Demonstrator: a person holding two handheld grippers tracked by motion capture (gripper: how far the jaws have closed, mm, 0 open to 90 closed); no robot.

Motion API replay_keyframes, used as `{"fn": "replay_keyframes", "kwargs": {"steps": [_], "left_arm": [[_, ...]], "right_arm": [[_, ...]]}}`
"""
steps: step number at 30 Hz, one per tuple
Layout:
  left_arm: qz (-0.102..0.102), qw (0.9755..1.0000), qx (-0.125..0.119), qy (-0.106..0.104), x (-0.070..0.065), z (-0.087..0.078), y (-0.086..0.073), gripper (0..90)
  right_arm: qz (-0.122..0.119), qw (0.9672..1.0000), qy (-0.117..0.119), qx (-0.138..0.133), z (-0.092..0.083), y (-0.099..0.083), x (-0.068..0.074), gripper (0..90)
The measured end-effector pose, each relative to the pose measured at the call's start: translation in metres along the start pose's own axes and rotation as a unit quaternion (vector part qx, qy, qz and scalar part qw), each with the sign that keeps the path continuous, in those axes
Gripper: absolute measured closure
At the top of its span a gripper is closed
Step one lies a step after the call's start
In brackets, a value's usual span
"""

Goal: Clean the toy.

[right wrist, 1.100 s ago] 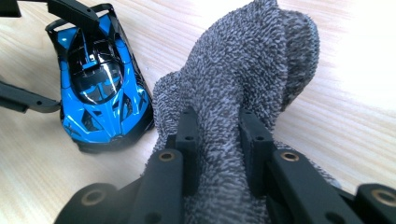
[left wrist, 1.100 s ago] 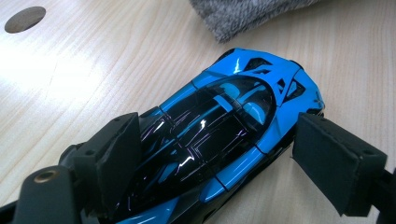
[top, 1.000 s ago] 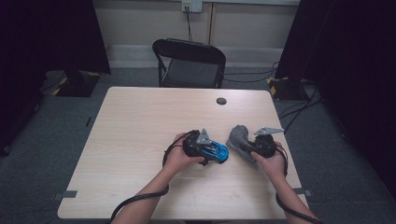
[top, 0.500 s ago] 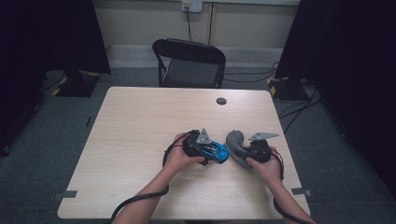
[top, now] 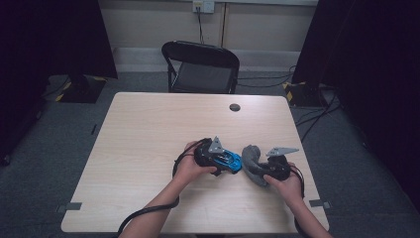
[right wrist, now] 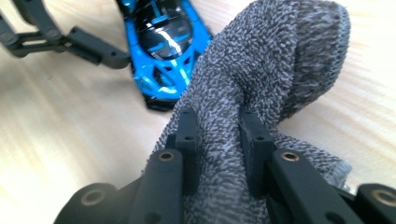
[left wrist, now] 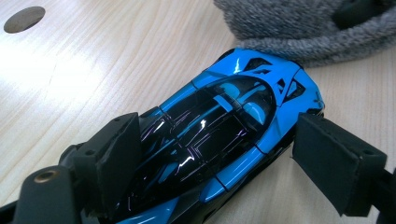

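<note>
Right tool (top: 261, 167) carried grey cloth (top: 251, 159) leftward, apparently now touching blue toy car (top: 227, 159).

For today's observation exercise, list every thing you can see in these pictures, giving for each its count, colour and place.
Toy car: one, blue and black, on the table between the left gripper's jaws.
Cloth: one, grey, pinched in the right gripper beside the car.
Table: one, light wood, centre.
Grommet: one, dark, table's far side.
Folding chair: one, black, behind the table.
Left gripper: one, black.
Right gripper: one, black.
Hands: two, at the near edge.
</note>
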State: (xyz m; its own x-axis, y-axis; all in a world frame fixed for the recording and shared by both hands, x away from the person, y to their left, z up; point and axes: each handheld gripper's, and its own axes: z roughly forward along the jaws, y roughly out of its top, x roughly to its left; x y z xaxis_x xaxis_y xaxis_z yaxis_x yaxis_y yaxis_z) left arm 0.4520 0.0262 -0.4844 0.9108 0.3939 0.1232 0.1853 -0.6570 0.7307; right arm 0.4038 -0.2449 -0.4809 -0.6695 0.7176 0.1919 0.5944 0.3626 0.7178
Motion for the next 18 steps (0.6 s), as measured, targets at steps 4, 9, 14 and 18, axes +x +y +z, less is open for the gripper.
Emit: {"fn": "replay_keyframes", "kwargs": {"steps": [4,9,14,18], "left_arm": [[-0.002,1.0,-0.003,0.001,0.0,0.0,-0.001,15.4],[-0.006,1.0,-0.008,0.0,0.0,0.0,-0.002,15.4],[-0.004,1.0,-0.007,0.001,0.0,0.0,-0.001,15.4],[-0.004,1.0,-0.008,0.001,0.0,0.0,-0.001,15.4]], "right_arm": [[-0.004,1.0,0.006,0.006,-0.002,-0.002,0.004,73.3],[-0.006,0.9998,0.014,0.008,-0.002,-0.004,0.01,73.2],[-0.006,0.9997,0.021,0.01,-0.002,-0.007,0.015,73.2],[-0.009,0.9995,0.029,0.011,-0.002,-0.007,0.02,73.1]]}}
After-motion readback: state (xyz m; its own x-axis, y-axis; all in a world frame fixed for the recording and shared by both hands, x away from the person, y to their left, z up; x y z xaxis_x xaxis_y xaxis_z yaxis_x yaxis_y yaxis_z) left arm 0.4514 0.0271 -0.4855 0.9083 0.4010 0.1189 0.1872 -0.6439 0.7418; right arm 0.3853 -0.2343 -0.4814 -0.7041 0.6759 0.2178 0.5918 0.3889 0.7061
